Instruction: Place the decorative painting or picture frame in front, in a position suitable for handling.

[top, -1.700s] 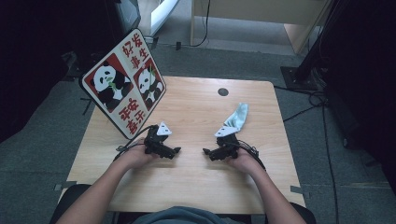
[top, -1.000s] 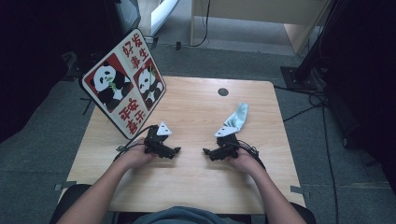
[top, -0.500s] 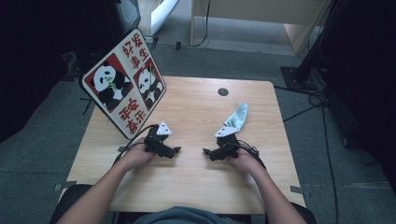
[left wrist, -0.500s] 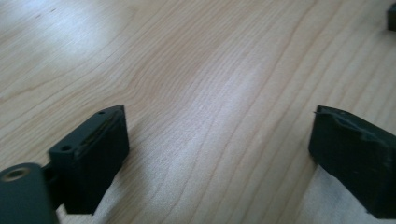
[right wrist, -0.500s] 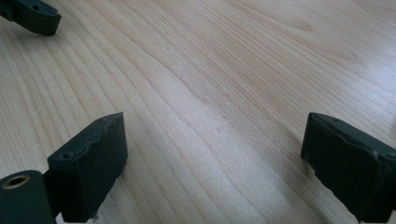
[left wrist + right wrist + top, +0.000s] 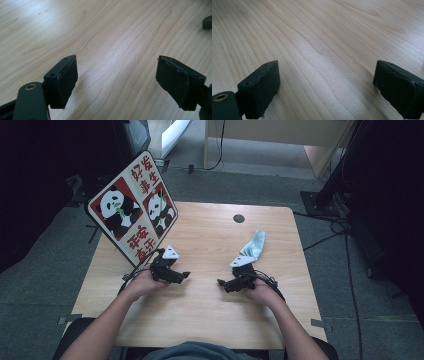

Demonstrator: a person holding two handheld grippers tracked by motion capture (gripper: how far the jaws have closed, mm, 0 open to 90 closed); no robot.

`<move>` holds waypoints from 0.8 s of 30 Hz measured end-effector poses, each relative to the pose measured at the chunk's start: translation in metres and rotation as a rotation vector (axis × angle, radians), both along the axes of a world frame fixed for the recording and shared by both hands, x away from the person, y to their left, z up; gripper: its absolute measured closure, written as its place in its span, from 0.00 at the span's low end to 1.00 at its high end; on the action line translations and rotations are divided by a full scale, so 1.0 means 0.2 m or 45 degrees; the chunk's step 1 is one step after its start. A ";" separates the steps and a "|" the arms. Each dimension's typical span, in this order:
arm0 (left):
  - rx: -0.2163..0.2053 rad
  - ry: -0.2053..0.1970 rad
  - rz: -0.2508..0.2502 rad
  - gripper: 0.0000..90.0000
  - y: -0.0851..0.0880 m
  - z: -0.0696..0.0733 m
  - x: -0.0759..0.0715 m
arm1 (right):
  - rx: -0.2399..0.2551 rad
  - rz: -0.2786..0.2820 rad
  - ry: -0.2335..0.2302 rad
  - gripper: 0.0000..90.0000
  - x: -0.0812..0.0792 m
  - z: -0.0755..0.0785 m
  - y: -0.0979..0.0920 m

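Observation:
Both hands rest on the wooden table (image 6: 200, 310), each holding a black gripper. My left gripper (image 6: 183, 276) lies at centre left and points right; in the left gripper view (image 6: 116, 82) its jaws stand wide apart over bare wood. My right gripper (image 6: 222, 283) lies at centre right and points left; in the right gripper view (image 6: 325, 88) its jaws are likewise wide apart with nothing between them. A pale blue-white cloth (image 6: 254, 246) lies crumpled on the table just beyond the right hand.
A square red-and-white panda sign (image 6: 131, 213) leans at the table's left rear edge, close behind the left hand. A round dark grommet (image 6: 239, 218) sits near the far edge. Cables trail on the floor to the right. A dark object (image 6: 207, 22) shows at the left gripper view's edge.

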State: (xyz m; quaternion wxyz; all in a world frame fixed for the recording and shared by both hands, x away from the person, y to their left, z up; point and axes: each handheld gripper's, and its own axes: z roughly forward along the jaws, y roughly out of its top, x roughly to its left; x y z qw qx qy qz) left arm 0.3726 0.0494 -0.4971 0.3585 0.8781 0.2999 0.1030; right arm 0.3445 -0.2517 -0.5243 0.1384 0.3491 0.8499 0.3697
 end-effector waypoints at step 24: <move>-0.112 0.058 -0.131 0.36 0.10 0.15 -0.04 | 0.000 -0.001 -0.001 0.08 0.00 0.00 0.00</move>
